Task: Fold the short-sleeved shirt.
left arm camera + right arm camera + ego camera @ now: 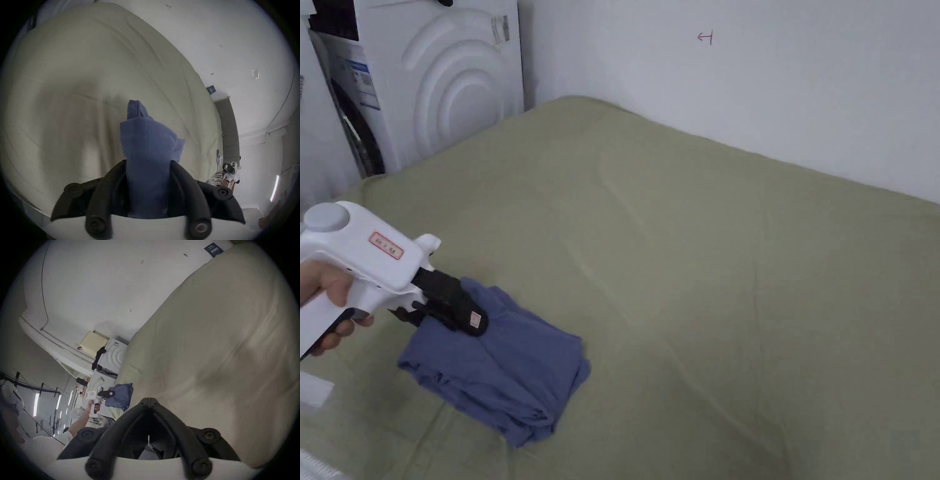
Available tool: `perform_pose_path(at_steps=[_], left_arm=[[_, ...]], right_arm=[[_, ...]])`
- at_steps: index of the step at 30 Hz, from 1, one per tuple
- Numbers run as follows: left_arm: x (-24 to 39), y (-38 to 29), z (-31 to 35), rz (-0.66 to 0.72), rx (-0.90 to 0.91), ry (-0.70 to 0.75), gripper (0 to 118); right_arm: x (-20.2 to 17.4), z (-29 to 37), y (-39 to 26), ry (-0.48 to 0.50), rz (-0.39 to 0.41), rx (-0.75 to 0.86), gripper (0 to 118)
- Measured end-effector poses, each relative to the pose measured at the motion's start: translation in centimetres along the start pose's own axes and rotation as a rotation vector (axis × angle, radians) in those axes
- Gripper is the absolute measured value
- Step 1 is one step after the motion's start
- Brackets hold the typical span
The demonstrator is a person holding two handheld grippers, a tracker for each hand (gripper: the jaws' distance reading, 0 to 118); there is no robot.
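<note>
Head view: a blue short-sleeved shirt [500, 365], folded into a compact bundle, is seen lying on the olive-green bed sheet [706, 250] near its front left part. The left gripper [459, 312], held in a hand [325, 294], is clamped on the bundle's near-left edge; in the left gripper view, blue cloth [147, 162] is pressed between both jaws. The right gripper [148, 400] is held over bare sheet, jaws together on nothing. A white washing machine [437, 75] is seen beyond the bed's far left corner.
</note>
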State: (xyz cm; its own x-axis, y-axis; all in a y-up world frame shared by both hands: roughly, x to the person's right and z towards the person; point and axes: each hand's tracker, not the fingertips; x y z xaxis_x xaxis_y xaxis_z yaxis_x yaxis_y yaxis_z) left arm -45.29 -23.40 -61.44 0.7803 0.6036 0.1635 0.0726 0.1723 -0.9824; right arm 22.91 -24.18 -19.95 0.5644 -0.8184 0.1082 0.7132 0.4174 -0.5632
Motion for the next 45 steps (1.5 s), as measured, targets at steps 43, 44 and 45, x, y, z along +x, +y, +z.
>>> perform_pose_path(at_steps=[43, 44, 45], left_arm=[[49.8, -28.7, -9.1, -0.732, 1.03, 0.295, 0], [49.9, -28.7, -9.2, -0.732, 1.03, 0.3, 0], [49.8, -28.7, -9.2, -0.738, 1.027, 0.31, 0]], right_arm=[[-14.8, 12.1, -0.3, -0.683, 0.85, 0.692, 1], [-14.9, 12.2, -0.3, -0.684, 0.849, 0.69, 1], [-14.9, 12.4, -0.2, -0.672, 0.843, 0.691, 1]])
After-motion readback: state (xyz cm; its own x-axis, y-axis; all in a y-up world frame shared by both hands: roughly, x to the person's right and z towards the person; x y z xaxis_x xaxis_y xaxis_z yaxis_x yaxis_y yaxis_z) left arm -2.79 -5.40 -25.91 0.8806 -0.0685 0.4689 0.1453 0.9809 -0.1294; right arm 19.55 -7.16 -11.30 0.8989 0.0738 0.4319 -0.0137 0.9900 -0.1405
